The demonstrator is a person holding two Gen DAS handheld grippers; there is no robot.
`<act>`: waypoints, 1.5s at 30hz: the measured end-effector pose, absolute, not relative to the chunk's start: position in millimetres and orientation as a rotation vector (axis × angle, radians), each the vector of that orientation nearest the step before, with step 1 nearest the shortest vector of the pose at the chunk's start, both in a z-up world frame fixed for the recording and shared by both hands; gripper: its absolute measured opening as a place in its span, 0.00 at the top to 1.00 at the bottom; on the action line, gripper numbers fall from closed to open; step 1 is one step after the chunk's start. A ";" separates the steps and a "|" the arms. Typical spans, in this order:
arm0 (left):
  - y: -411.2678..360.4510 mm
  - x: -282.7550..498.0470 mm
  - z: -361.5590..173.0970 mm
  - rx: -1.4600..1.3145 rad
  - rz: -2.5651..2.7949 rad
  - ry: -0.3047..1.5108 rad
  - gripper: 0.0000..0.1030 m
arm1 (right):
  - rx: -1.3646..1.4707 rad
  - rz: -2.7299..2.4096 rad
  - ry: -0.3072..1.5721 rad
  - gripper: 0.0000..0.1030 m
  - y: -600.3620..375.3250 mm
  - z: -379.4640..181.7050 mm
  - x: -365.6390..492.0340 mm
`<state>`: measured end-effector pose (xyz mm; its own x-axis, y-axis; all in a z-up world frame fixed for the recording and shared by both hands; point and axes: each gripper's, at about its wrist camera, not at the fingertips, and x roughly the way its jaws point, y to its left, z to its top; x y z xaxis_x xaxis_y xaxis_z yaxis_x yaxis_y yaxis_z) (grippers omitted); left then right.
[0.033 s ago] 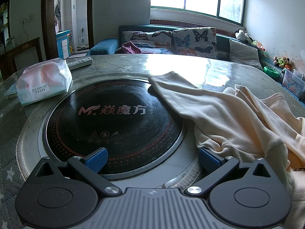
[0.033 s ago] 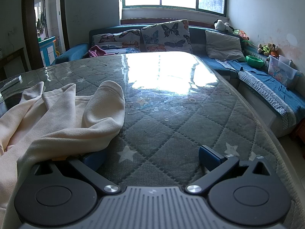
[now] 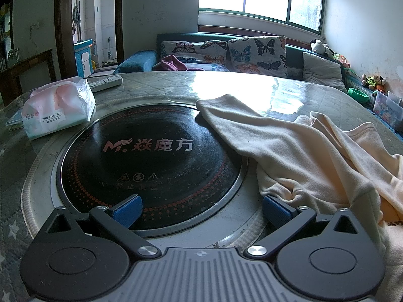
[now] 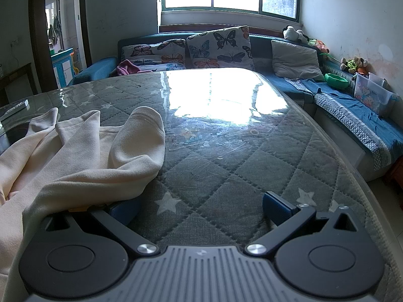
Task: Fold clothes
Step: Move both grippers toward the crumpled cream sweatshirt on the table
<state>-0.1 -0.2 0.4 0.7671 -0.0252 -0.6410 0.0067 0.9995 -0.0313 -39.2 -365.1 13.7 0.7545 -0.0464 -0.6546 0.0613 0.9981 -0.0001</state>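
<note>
A cream sweatshirt (image 3: 302, 151) lies crumpled on the quilted table, one sleeve stretched over the rim of the black round hotplate (image 3: 151, 151). My left gripper (image 3: 201, 209) is open low over the hotplate's near edge, and its right pad (image 3: 275, 207) sits against the garment's bunched edge. In the right wrist view the same sweatshirt (image 4: 75, 156) fills the left side, a sleeve cuff (image 4: 146, 125) folded upward. My right gripper (image 4: 201, 206) is open over bare tabletop. Its left finger is partly hidden under the cloth, and nothing lies between the pads.
A tissue pack (image 3: 58, 110) and a remote control (image 3: 105, 83) lie at the table's far left. A sofa with butterfly cushions (image 4: 219, 47) runs behind the table. The table's right edge (image 4: 352, 166) drops toward a blue-covered bench holding a plastic box (image 4: 372, 95).
</note>
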 end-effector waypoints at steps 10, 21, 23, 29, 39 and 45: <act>-1.7 -0.9 2.9 -0.022 -0.018 0.698 0.00 | -0.002 -0.056 0.689 0.00 -358.4 20.9 -49.2; -0.2 -11.5 3.5 -0.041 0.004 0.720 0.00 | -0.009 -0.004 0.654 0.00 -344.9 46.9 -79.5; -1.6 -15.6 3.6 -0.036 0.004 0.726 0.00 | -0.002 0.004 0.649 0.00 -340.9 50.8 -86.1; -6.3 -29.8 9.9 -0.031 -0.001 0.712 0.00 | -0.008 0.022 0.643 0.00 -331.3 58.4 -106.6; -14.1 -50.9 18.5 -0.045 -0.016 0.712 0.00 | 0.000 0.068 0.648 0.00 -313.0 58.5 -129.4; -19.7 -59.3 26.7 -0.046 -0.039 0.700 0.00 | 0.019 0.078 0.655 0.00 -307.0 58.9 -137.9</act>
